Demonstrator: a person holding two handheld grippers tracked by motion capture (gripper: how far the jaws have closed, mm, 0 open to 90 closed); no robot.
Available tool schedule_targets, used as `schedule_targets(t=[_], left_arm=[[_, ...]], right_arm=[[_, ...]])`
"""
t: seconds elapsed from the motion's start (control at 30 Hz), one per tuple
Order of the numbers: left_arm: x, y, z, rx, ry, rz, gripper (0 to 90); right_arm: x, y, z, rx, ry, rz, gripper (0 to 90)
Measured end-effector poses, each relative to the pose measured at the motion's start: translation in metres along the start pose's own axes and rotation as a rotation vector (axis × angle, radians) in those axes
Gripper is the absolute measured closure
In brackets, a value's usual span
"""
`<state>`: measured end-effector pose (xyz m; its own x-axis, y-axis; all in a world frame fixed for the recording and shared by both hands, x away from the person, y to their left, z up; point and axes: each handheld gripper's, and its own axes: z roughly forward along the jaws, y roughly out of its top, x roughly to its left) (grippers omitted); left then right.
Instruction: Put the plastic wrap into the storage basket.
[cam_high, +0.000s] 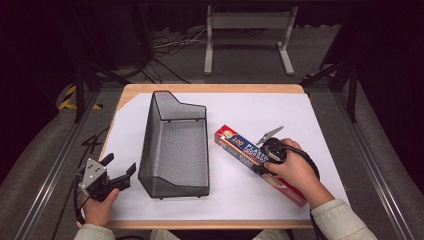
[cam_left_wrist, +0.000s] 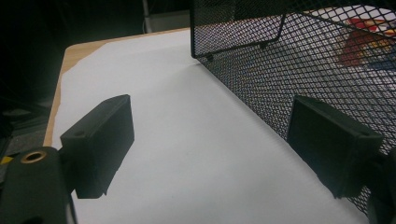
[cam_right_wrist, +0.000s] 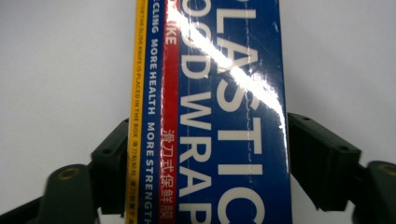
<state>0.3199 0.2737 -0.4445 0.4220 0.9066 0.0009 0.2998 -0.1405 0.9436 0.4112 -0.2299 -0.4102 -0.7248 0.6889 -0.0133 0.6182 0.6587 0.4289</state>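
A long blue, red and yellow plastic wrap box (cam_high: 239, 146) lies slanted on the white sheet, right of centre. My right gripper (cam_high: 270, 149) comes down over its middle. In the right gripper view the box (cam_right_wrist: 224, 70) runs between the two black jaws, and both pads touch its long sides, so the right gripper (cam_right_wrist: 208, 154) is shut on it. My left gripper (cam_high: 121, 162) rests at the near left corner, jaws wide apart and empty. In the left gripper view the left gripper (cam_left_wrist: 210, 140) has bare sheet between its jaws.
A black wire mesh basket (cam_high: 147, 140) stands left of centre, between the two hands, with its near wall (cam_left_wrist: 327, 60) close beside my left gripper's right jaw. The white sheet (cam_high: 260, 107) covers the wooden table. A metal stand (cam_high: 247, 22) is on the floor beyond.
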Motion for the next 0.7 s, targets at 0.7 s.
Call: schedule_targets(t=[0.7], left_arm=[[0.0003, -0.0006, 0.0003, -0.001, 0.003, -0.01, 15.8]], right_arm=[[0.0066, 0.0019, -0.0026, 0.027, 0.002, 0.037, 39.9]])
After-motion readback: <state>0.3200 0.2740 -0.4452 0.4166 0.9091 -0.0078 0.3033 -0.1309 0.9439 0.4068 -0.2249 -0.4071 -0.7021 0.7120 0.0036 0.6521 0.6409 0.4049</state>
